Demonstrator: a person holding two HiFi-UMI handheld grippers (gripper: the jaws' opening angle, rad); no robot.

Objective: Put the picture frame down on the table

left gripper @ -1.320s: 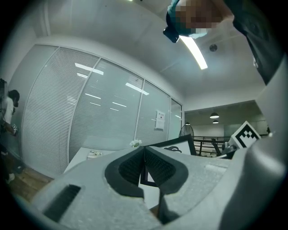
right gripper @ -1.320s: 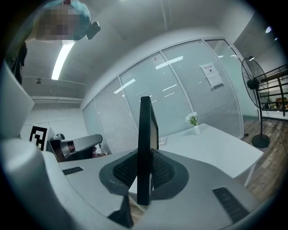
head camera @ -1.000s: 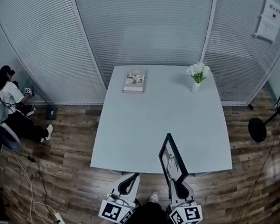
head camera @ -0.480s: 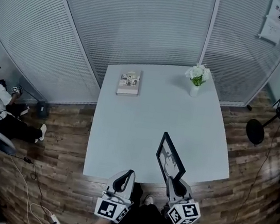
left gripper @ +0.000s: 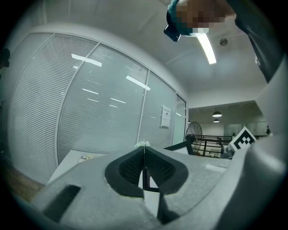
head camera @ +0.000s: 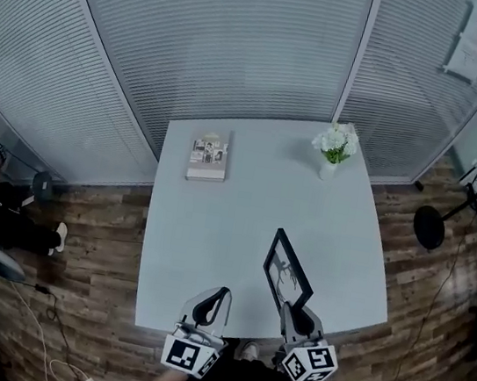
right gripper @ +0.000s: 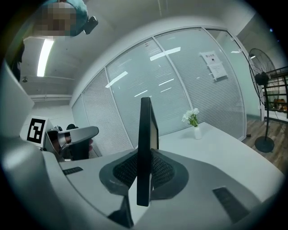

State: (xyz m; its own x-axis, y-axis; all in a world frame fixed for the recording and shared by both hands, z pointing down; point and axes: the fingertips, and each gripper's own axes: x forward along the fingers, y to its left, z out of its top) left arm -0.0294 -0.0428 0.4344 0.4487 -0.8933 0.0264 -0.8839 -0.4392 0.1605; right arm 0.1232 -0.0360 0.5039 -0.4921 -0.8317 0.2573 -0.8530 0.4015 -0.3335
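- Now the right gripper (head camera: 291, 306) is clamped on the picture frame (head camera: 287, 271); its own view shows both pads pressed against the frame's dark edge, one on each side.
- The frame stands upright on edge between those pads and is held by its near lower corner. Its glass face with a pale picture is turned toward the left side of the head view.
- It sits over the near right part of the table (head camera: 211, 252), close to the front edge. Whether its bottom touches the tabletop cannot be told.
- The left gripper (head camera: 220, 293) has its jaws closed together with nothing between them. It is just beside the right gripper at the table's near edge, clear of the frame.
- A book (head camera: 208, 156) lies flat at the far left of the table, and a small vase of white flowers (head camera: 335, 146) stands at the far right, both well apart from the frame.
- A standing fan (head camera: 431, 225) is on the wooden floor to the right of the table.
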